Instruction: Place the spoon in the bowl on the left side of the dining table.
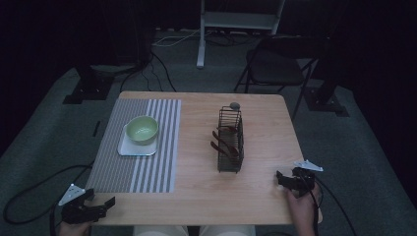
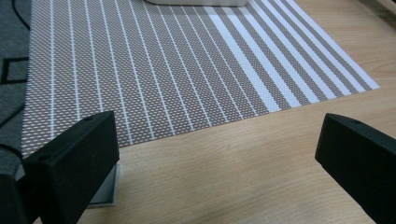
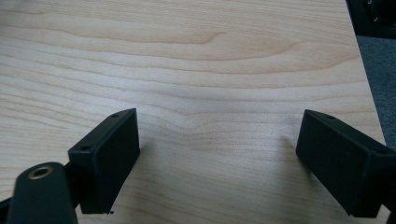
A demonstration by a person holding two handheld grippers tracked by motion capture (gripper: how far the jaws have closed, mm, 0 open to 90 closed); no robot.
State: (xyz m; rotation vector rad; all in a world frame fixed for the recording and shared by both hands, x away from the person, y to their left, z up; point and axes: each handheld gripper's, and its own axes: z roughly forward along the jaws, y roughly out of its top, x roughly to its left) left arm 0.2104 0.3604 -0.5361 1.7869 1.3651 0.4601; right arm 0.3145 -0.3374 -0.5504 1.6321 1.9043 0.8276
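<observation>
Grippers sat wide-jawed and empty at the table's near corners, left gripper (image 1: 93,206) just off the striped mat (image 1: 147,167), right gripper (image 1: 290,179) nearest the wire rack (image 1: 230,140) at mid-table, so approaching it level and slowly seemed wisest.

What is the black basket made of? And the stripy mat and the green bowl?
The basket looks like thin black metal wire: you can see through its bars to the reddish things inside. The mat looks like woven plastic or cloth, with a fine mesh weave and white stripes. The bowl is smooth and slightly shiny, so maybe ceramic or plastic; the look alone cannot settle it.
</observation>
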